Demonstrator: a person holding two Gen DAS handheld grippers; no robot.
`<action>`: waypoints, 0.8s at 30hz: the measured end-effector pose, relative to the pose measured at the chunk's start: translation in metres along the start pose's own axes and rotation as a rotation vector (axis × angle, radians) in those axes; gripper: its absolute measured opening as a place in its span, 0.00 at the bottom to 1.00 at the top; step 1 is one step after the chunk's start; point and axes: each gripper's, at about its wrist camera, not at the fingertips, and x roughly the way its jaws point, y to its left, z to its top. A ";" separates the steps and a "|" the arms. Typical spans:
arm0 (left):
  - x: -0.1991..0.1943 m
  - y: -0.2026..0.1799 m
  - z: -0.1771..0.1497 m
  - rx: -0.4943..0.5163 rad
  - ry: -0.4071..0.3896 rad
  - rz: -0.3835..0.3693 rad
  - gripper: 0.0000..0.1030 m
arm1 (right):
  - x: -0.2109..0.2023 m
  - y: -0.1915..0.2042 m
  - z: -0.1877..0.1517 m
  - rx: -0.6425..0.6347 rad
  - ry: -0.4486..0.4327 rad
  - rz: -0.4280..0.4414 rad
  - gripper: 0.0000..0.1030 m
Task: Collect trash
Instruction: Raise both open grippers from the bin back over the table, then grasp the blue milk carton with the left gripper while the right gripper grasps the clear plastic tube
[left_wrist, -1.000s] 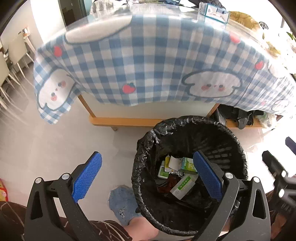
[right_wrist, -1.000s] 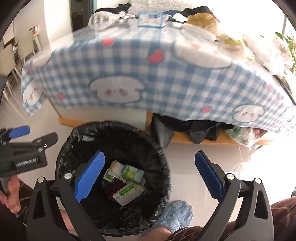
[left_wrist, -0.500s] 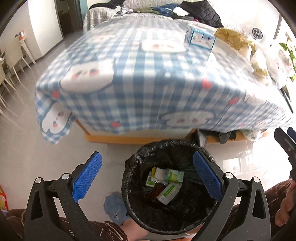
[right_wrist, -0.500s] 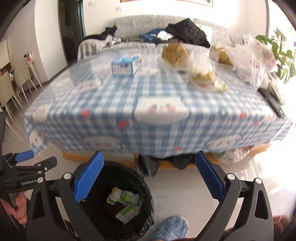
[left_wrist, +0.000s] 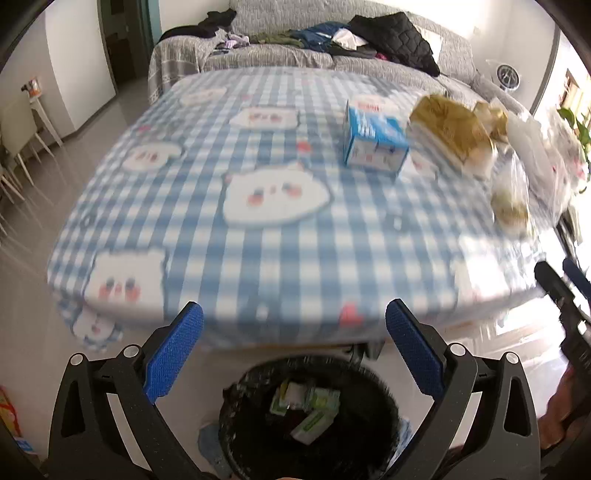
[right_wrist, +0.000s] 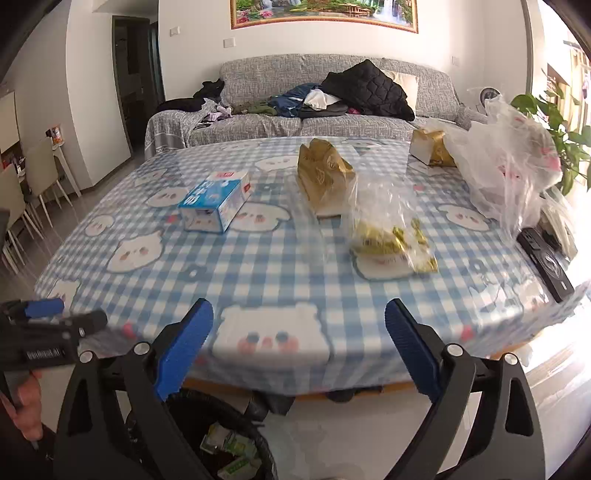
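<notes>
A big table (right_wrist: 280, 258) is standing in the middle of the room, and a blue checked cloth (left_wrist: 280, 258) with white animal faces is lying over it. A grey sofa (right_wrist: 258, 85) is sitting behind it, with clothes piled on top.

A black bin (left_wrist: 258, 443) is standing on the floor just in front of the table's near edge. Small green and white boxes (left_wrist: 310, 410) are lying inside it. That is the trash already in the bin.

More things are sitting on the table top. White plastic bags (right_wrist: 509, 166) are bunching up at the far right. A gold bag (right_wrist: 325, 177) is standing near the middle, and a clear bag with gold wrappers (right_wrist: 391, 236) is lying near it. A blue and white box (right_wrist: 214, 201) is sitting to the left, well apart from the bags.

The left gripper (left_wrist: 293, 358) is pointing steeply down, over the bin and the table's edge. Its blue fingers (left_wrist: 173, 354) are standing wide apart with nothing between them.

The right gripper (right_wrist: 297, 350) is tilting down less, so it is looking across the table top. Its jaws have just been closing a little, but they are wide apart and holding nothing.

A hand (right_wrist: 26, 410) is gripping the left gripper's handle at the left edge of the right view.
</notes>
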 end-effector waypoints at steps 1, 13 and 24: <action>0.002 -0.003 0.010 0.004 -0.003 0.001 0.94 | 0.004 -0.001 0.003 0.001 0.001 0.002 0.86; 0.049 -0.049 0.109 0.025 -0.013 -0.004 0.94 | 0.074 -0.003 0.045 0.005 0.024 0.037 0.78; 0.101 -0.076 0.153 0.055 0.008 0.030 0.95 | 0.125 -0.004 0.060 0.029 0.088 0.039 0.69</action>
